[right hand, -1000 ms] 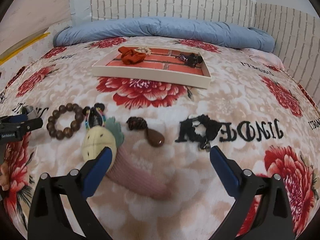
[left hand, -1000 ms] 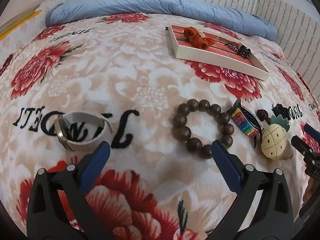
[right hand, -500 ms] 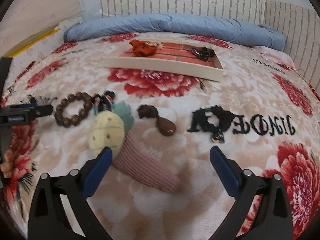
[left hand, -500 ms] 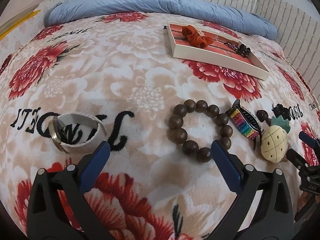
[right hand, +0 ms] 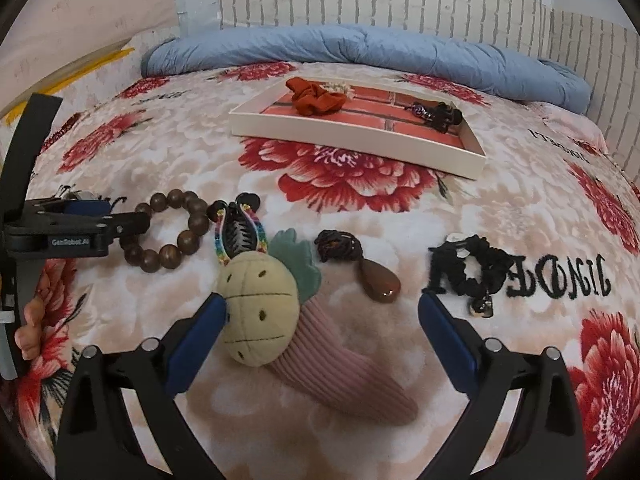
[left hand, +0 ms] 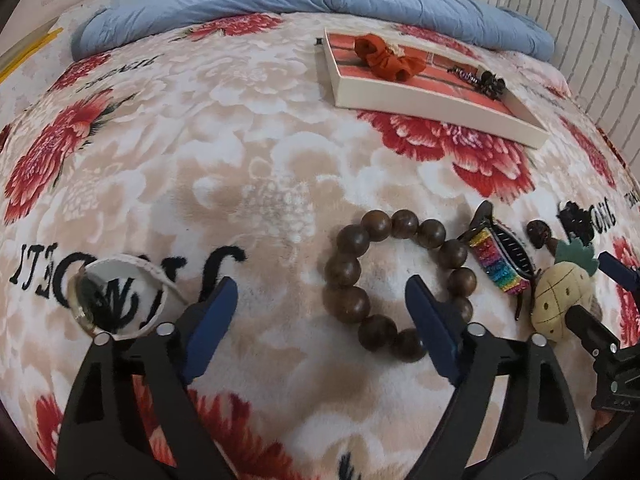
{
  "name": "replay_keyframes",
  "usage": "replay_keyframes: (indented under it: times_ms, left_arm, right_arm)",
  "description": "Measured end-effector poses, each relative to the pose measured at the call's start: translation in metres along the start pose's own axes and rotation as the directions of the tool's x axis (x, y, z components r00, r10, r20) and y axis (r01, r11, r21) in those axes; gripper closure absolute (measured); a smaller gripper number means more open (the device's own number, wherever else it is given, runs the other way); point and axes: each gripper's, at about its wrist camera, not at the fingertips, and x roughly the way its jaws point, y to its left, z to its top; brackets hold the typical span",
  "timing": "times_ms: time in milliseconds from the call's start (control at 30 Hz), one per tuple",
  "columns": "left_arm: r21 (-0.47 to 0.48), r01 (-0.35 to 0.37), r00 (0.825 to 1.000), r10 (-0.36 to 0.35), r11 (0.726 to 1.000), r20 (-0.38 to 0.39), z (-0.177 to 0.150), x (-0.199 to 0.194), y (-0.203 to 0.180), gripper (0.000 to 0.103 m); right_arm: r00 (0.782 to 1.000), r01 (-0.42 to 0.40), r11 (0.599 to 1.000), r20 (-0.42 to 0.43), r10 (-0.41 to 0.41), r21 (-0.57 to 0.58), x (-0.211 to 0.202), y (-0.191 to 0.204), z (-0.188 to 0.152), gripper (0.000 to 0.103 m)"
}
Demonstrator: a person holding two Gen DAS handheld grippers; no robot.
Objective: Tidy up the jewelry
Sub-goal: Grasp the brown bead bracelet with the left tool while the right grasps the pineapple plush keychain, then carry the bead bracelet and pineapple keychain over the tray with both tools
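We hold two grippers low over a bed spread with a red-flowered blanket, jewelry and hair pieces strewn across it. The left gripper has its jaws spread but just been closing; one blue finger lies over the near right side of the wooden bead bracelet, the other stands beside the white-strapped watch, and most of the bracelet's ring sits between them, not yet pinched. The right gripper also has its jaws spread and just been narrowing slightly; its left finger is at the side of the pineapple plush clip, whose pink ribbed body runs between the two fingers, apart from the right one. Just behind the pineapple lies a rainbow-edged claw clip, to its right a brown teardrop pendant on a dark knotted cord, and farther right a black scrunchie with a small bell. Well beyond them sits the white tray with a brick-patterned floor, holding an orange scrunchie at its far left and a dark clip toward its right. A rolled blue quilt lines the brick-papered wall.
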Motion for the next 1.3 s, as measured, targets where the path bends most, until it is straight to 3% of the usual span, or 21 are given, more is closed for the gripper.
replay_keyframes:
  times_ms: [167,300,467,600,667,800,1300]
  left_arm:
    - [0.011,-0.008,1.000,0.009,1.000,-0.022,0.002,0.014,-0.001,0.026]
    - [0.034,-0.023,0.999,0.024,0.999,-0.023,0.003,0.016,-0.005,0.030]
    - [0.032,-0.031,0.999,0.032,0.999,-0.019,0.004,0.015,-0.004,0.039]
    - [0.038,-0.027,1.000,0.027,0.999,-0.008,0.002,0.012,-0.005,0.061]
    - [0.039,-0.026,1.000,0.026,0.999,-0.009,0.002,0.012,-0.005,0.064]
    - [0.028,-0.015,1.000,0.015,0.999,-0.001,0.001,0.009,-0.002,0.085]
    - [0.000,0.033,0.998,-0.033,0.999,0.053,0.003,-0.010,0.001,0.085]
  right_arm:
    - [0.999,-0.050,0.998,-0.005,0.050,0.025,0.005,-0.003,0.001,0.038]
    - [0.995,-0.097,0.995,-0.004,0.097,0.014,0.004,0.002,0.003,0.067]
    - [0.995,-0.099,0.995,0.002,0.099,0.011,0.003,0.006,0.003,0.071]
    - [0.994,-0.104,0.995,0.015,0.104,0.008,0.001,0.008,0.003,0.076]
    - [0.994,-0.107,0.994,0.016,0.107,0.014,0.001,0.007,0.003,0.077]
    - [0.994,-0.109,0.994,0.020,0.108,0.021,-0.001,0.004,0.003,0.078]
    - [0.994,-0.057,0.997,0.097,0.052,0.043,-0.022,-0.015,0.022,0.082]
